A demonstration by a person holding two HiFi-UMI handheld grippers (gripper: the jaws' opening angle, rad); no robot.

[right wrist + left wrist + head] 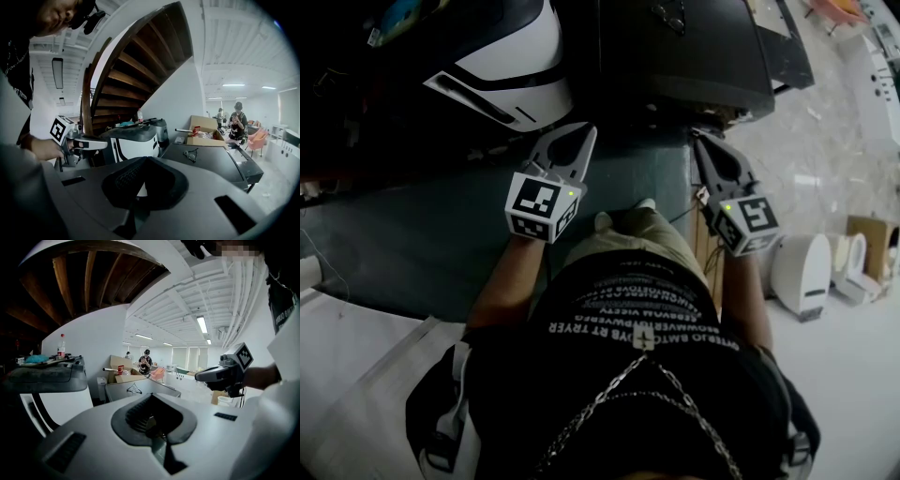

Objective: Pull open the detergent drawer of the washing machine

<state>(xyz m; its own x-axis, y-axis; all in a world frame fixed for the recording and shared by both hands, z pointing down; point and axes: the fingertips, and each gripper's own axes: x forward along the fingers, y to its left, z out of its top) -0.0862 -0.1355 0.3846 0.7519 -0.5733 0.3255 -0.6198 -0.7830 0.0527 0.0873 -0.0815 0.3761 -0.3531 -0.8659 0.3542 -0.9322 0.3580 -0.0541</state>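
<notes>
A white rounded machine (520, 61) with black stripes stands ahead on the left, also visible in the right gripper view (136, 143). Beside it is a dark flat-topped cabinet (694, 56) with a pair of glasses (190, 153) lying on top. I cannot make out a detergent drawer in any view. My left gripper (586, 131) is held in the air short of the white machine, its jaws together and empty. My right gripper (698, 141) hovers level with it before the dark cabinet, jaws also closed on nothing. Each gripper shows in the other's view: right gripper (199, 376), left gripper (104, 144).
A wooden staircase (136, 61) rises over the machines. Cardboard boxes (206, 133) stand behind the cabinet, with people (238, 119) further back. White appliances (802, 272) sit on the floor to my right. A teal mat (412, 244) lies underfoot.
</notes>
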